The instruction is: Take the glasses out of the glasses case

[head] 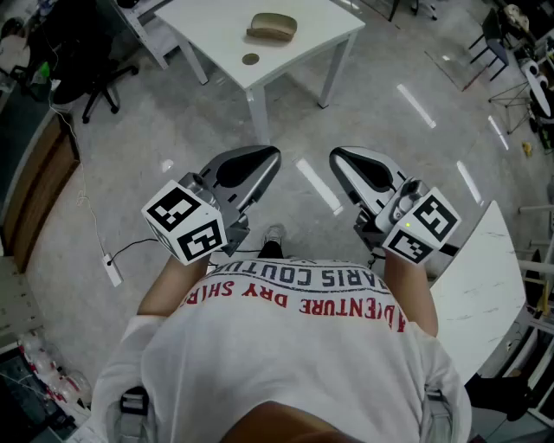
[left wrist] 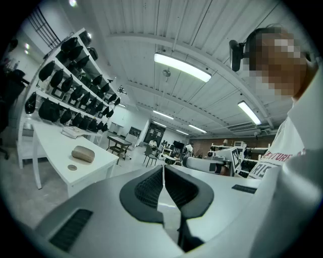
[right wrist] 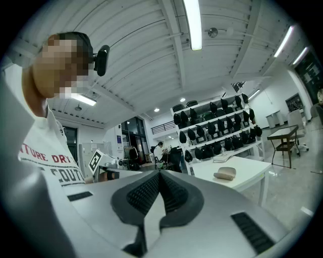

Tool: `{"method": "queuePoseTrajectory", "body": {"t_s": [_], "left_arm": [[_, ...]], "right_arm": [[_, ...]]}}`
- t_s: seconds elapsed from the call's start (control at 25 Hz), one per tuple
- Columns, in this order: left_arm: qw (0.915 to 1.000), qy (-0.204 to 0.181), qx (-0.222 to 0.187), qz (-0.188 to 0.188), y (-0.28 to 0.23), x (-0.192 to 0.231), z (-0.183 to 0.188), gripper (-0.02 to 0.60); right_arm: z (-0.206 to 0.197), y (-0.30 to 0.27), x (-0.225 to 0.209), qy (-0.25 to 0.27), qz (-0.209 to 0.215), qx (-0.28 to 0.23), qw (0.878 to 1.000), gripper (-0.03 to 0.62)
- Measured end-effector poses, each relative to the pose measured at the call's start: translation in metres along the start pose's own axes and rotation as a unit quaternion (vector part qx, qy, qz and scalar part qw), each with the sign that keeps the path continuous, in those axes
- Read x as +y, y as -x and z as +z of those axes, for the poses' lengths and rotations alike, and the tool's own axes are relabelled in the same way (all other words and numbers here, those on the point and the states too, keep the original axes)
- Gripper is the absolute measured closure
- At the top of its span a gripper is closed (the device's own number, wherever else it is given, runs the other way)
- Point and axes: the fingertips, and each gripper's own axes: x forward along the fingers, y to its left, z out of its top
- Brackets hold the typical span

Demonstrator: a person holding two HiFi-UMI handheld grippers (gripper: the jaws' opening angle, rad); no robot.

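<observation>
The glasses case (head: 273,27) lies shut on the white table (head: 216,26), toward its far side from the person. A small round disc (head: 250,59) sits just beside the case, nearer the table's front edge. The glasses themselves cannot be seen.

Both tools are well short of the table, held level in front of the person's chest. The left gripper (head: 260,163) has its 2 ribbed pads pressed together with nothing between them. The right gripper (head: 348,163) is the same, closed and empty. Each gripper view shows the table and case off in the distance past the closed tips.

The case looks like a small, rounded tan clamshell, probably light and fairly stiff. Its domed top would likely give closed jaws little to bite on, and so light a thing may skate across the smooth tabletop when pushed. A sensible hold is 1 gripper clamping the lower half across its narrow width to pin it to the table, while the other works the seam along the long edge to lift the lid. The glasses inside are likely thin and fragile, so they are best pinched gently at the bridge or a temple arm, not on a lens.
</observation>
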Motion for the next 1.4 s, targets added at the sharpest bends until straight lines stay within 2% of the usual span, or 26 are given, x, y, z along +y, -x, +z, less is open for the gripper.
{"method": "queuePoseTrajectory", "body": {"t_s": [0.24,0.4,0.52,0.76,0.92,1.12,1.4], "left_arm": [[0.9998,-0.004,0.014,0.011,-0.002,0.01,-0.007,0.546],[0.9998,-0.005,0.017,0.013,-0.004,0.045,0.007,0.546],[0.9997,-0.008,0.02,0.013,-0.002,0.071,0.019,0.546],[0.9992,-0.017,0.03,0.02,0.006,0.098,0.024,0.546],[0.9991,-0.01,0.03,0.028,0.005,0.114,0.024,0.546],[0.9989,-0.001,0.033,0.033,-0.008,0.139,0.025,0.546],[0.9985,0.004,0.037,0.04,-0.043,0.179,0.034,0.546]], "right_arm": [[-0.007,-0.003,-0.004,0.0,-0.003,0.01,1.0,0.571],[-0.003,-0.035,-0.028,0.01,-0.025,0.021,0.999,0.565],[0.0,-0.06,-0.042,0.012,-0.031,0.03,0.999,0.471],[-0.004,-0.086,-0.055,0.047,-0.044,0.053,0.997,0.416],[-0.007,-0.097,-0.069,0.043,-0.044,0.06,0.996,0.362],[-0.011,-0.112,-0.098,0.034,-0.054,0.065,0.996,0.321],[-0.009,-0.135,-0.147,0.043,-0.044,0.077,0.995,0.318]]}}
